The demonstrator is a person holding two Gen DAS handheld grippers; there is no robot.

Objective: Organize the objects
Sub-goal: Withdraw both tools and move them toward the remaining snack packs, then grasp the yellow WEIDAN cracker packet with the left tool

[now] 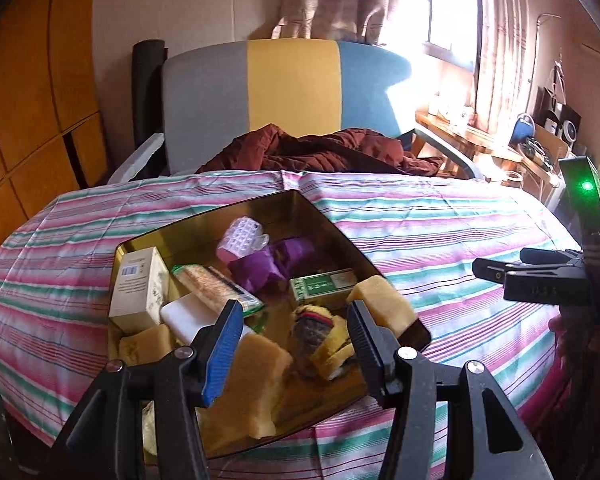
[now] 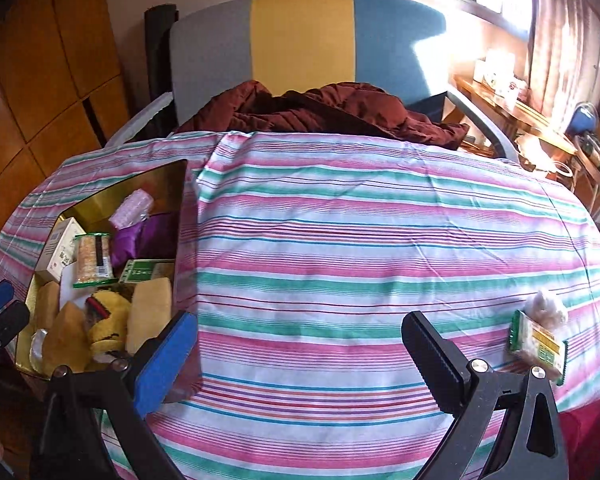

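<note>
A gold metal tin (image 1: pixel 300 200) sits on the striped tablecloth, also at the left of the right wrist view (image 2: pixel 156 176). It holds several items: tan sponges (image 1: pixel 384 304), a yellow plush (image 1: pixel 320 340), a purple cloth (image 1: pixel 276 260), a green box (image 1: pixel 324 286), a cracker pack (image 1: pixel 216 288) and a cream box (image 1: pixel 140 288). My left gripper (image 1: pixel 296 336) is open and empty just above the tin's near side. My right gripper (image 2: pixel 300 356) is open and empty over bare cloth. A green snack pack (image 2: pixel 538 344) and a clear bag (image 2: pixel 548 306) lie to its right.
A chair (image 1: pixel 292 92) with a maroon jacket (image 1: pixel 324 148) stands behind the table. A wooden cabinet (image 1: pixel 28 120) is at the left. A cluttered shelf (image 1: pixel 500 144) sits by the window at the right. The right gripper also shows in the left wrist view (image 1: pixel 496 272).
</note>
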